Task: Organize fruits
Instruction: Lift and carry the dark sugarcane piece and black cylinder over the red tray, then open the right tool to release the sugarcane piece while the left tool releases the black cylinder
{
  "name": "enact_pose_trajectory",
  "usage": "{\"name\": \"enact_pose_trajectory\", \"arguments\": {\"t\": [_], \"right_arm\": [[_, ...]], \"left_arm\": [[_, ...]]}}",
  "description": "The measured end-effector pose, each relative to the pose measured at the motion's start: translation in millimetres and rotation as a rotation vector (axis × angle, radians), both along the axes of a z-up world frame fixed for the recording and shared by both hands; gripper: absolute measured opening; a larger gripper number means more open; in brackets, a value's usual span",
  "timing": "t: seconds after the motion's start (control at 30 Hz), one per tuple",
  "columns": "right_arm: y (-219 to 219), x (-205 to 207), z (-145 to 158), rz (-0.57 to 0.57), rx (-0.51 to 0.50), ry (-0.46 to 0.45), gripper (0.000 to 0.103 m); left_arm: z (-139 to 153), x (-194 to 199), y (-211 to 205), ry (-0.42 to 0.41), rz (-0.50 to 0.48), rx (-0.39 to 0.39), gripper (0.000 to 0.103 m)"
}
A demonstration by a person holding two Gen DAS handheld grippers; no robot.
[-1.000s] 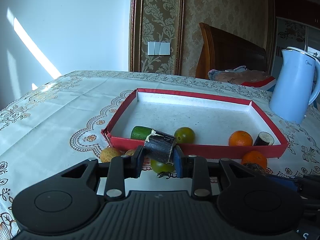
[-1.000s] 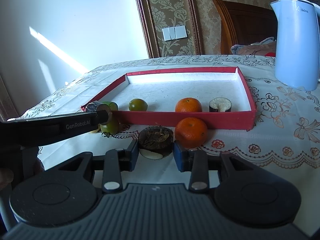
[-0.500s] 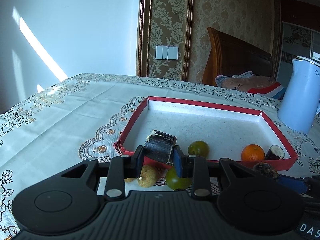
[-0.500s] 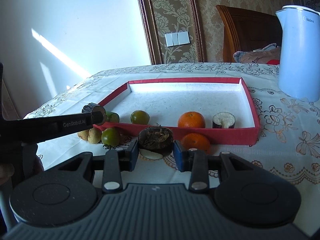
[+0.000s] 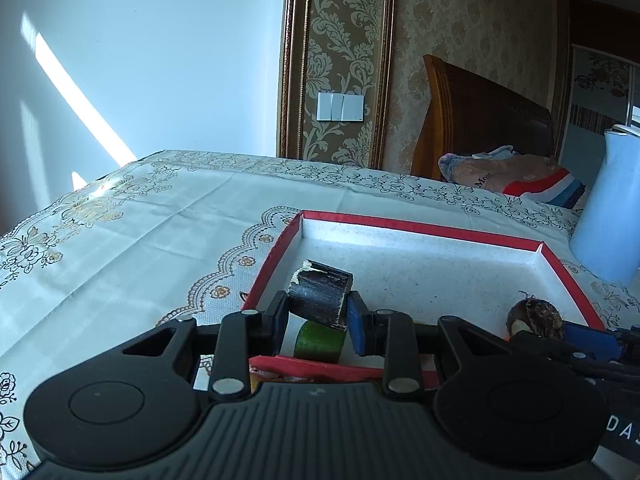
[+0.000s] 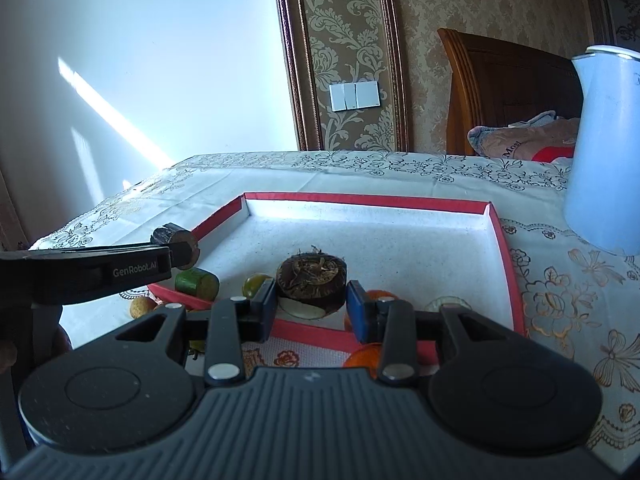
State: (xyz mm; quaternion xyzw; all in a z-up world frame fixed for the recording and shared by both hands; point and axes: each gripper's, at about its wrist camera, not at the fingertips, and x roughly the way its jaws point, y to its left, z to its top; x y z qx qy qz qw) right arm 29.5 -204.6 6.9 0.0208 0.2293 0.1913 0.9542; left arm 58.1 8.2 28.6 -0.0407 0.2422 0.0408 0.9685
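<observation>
The left gripper (image 5: 318,314) is squeezed tight on a dark chunk (image 5: 320,294) with a pale cut end. The chunk sits tilted between the two fingers, up in the air over the near left corner of the red tray (image 5: 420,231). Right under it, inside the tray, lies a green piece (image 5: 320,342) close to the near wall.

The right gripper (image 6: 311,300) is closed on a round brown fruit (image 6: 311,278) with a rough dry top and a pale patch below. It holds the fruit just over the near edge of the tray — above the white floor, not touching it that I can see.

From the right wrist view, a small green fruit (image 6: 256,284) lies in the tray just left of the brown one. An orange (image 6: 376,294) peeks out behind the right finger, inside the tray. Another orange (image 6: 362,356) sits on the flowered tablecloth (image 6: 560,280) just outside the near wall, partly hidden. A small tan ball (image 6: 142,306) lies on the cloth outside the tray's near left corner.

A light blue kettle (image 6: 604,140) stands on the cloth to the right of the tray — close to it, not touching.
</observation>
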Motion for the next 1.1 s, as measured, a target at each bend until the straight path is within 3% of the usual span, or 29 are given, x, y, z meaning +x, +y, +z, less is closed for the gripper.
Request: {"name": "enact_pose_trajectory", "arguments": {"t": [0.5, 0.8, 1.1], "right_arm": [[18.8, 35.7, -12.3, 0.017, -0.049, 0.036, 0.035], [21.9, 45.3, -18.7, 0.005, -0.062, 0.044, 0.035], [26.2, 43.8, -23.1, 0.017, -0.059, 0.049, 0.035]], "left_arm": [[-16.1, 55.8, -12.6, 0.066, -0.014, -0.004, 0.03], [-28.8, 63.8, -17.4, 0.108, -0.033, 0.024, 0.03], [-31.9, 61.6, -24.1, 0.088, -0.035, 0.073, 0.03]]}}
